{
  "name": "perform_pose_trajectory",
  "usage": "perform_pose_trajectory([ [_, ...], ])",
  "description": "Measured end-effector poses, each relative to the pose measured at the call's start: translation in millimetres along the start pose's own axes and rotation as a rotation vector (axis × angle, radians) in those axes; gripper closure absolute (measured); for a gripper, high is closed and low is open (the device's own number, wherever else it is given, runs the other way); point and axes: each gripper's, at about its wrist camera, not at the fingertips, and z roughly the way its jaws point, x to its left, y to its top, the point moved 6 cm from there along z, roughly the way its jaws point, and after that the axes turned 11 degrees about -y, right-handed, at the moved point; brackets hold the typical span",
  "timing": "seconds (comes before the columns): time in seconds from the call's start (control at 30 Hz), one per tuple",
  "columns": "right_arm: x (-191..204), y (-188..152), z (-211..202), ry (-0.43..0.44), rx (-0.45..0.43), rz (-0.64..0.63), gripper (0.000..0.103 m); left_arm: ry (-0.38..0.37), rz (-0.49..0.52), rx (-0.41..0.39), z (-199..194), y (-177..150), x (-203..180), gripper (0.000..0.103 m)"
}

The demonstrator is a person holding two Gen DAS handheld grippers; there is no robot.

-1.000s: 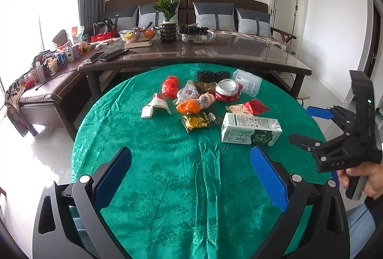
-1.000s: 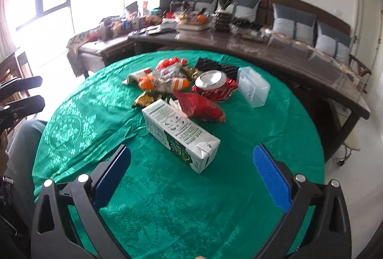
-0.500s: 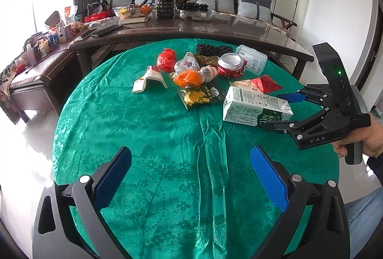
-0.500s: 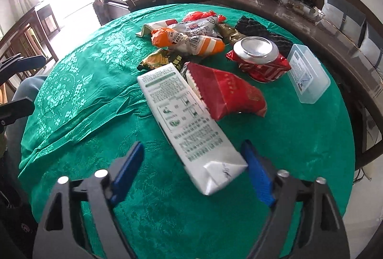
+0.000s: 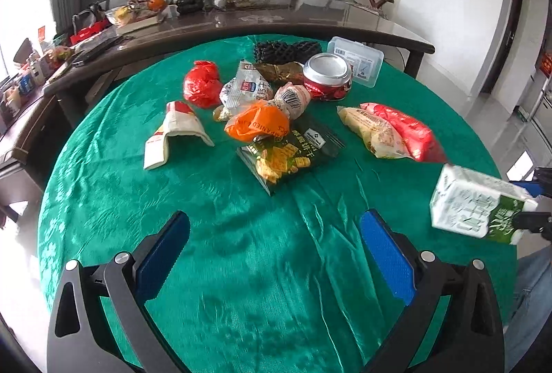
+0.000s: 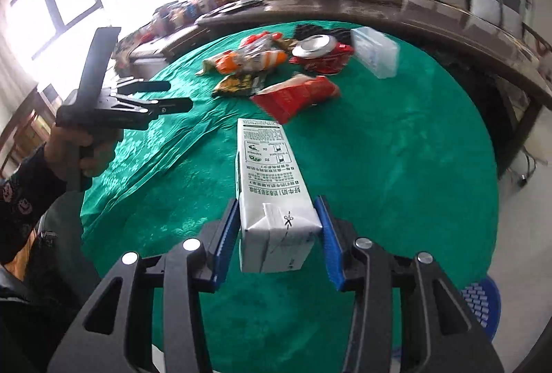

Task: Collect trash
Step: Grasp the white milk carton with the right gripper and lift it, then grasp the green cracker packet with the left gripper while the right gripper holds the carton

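My right gripper (image 6: 279, 235) is shut on a white and green milk carton (image 6: 272, 187) and holds it above the green tablecloth (image 6: 396, 166); the carton also shows at the right edge of the left wrist view (image 5: 479, 207). My left gripper (image 5: 272, 255) is open and empty over the near part of the table; in the right wrist view it (image 6: 172, 95) hovers at the left. A pile of trash lies at mid-table: an orange wrapper (image 5: 255, 123), a snack bag (image 5: 289, 155), a crushed red can (image 5: 327, 76), a red bag (image 5: 201, 83), and red and yellow packets (image 5: 393, 131).
A clear plastic box (image 5: 355, 59) and black netting (image 5: 286, 50) lie at the table's far side. A long dark table (image 5: 276, 21) with a plant, bowls and clutter stands behind. A blue basket (image 6: 483, 300) sits on the floor at the right.
My right gripper closed on the milk carton and lifted it off the table, back toward the table's right edge. My left gripper stayed open over the near part of the table.
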Motion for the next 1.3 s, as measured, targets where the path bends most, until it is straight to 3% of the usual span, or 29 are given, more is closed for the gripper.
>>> perform_pose_trajectory([
  [0.13,-36,-5,0,-0.124,-0.037,0.138,0.06,0.001,0.032,0.042,39,16,14,0.005],
  [0.23,-54,-6,7,-0.19,-0.048,0.184,0.06,-0.061,0.001,0.068,59,28,23,0.005],
  [0.43,-61,-6,16,-0.19,-0.049,0.214,0.06,-0.148,0.119,0.094,74,41,6,0.005],
  [0.53,-57,-8,11,-0.178,-0.056,0.21,0.06,-0.218,0.221,0.139,73,28,-18,0.005],
  [0.67,-52,-6,6,-0.14,-0.045,0.21,0.06,-0.321,0.282,0.181,57,3,-46,0.005],
  [0.77,-47,-3,3,-0.132,-0.009,0.193,0.06,-0.269,0.256,0.147,49,3,-44,0.005],
  [0.83,-45,5,3,-0.157,0.023,0.143,0.05,-0.221,0.196,0.121,49,10,-36,0.005],
  [0.87,-43,10,4,-0.179,0.045,0.108,0.041,-0.201,0.179,0.116,51,13,-34,0.005],
  [0.93,-37,20,9,-0.209,0.085,0.027,0.039,-0.134,0.192,0.118,57,17,-36,0.005],
  [1.03,-27,33,18,-0.222,0.143,-0.058,0.04,-0.057,0.231,0.141,66,23,-41,0.019],
  [1.17,-27,42,41,-0.248,0.234,-0.089,0.04,-0.023,0.208,0.154,72,26,-42,0.027],
  [1.23,-31,42,54,-0.27,0.284,-0.094,0.044,-0.024,0.2,0.156,73,28,-41,0.033],
  [1.27,-32,42,58,-0.271,0.302,-0.095,0.057,-0.033,0.195,0.159,75,29,-41,0.036],
  [1.3,-33,42,59,-0.272,0.308,-0.09,0.064,-0.053,0.188,0.164,75,29,-42,0.046],
])
